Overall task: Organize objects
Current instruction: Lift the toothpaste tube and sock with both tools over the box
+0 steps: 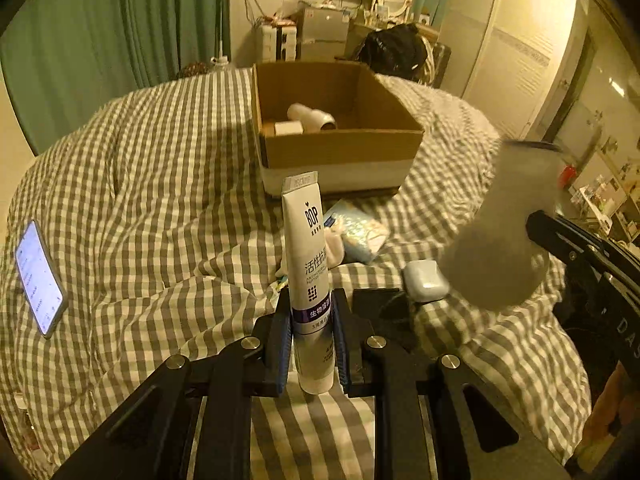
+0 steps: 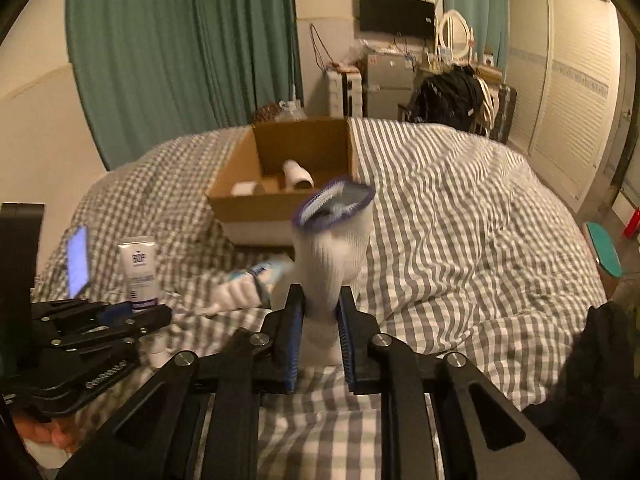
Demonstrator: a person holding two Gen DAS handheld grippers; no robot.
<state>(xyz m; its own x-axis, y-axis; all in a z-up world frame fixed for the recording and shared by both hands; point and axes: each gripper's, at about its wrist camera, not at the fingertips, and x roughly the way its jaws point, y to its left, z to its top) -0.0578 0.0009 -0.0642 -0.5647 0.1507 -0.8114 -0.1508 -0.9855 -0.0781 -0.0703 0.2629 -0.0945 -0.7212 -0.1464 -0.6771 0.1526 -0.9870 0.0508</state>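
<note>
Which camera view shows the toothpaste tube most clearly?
The left wrist view: the toothpaste tube stands close and sharp, clamped in the left gripper. In the right wrist view it is small and far left, its lower part hidden.

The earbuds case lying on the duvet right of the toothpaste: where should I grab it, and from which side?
Grip the earbuds case across its shorter width, at mid-body, coming from above. It lies flat on the checked duvet, a smooth rounded shell, so fingers on the two long sides should slip least. Both grippers are occupied now: the left holds the toothpaste tube, the right a white sock.
</note>
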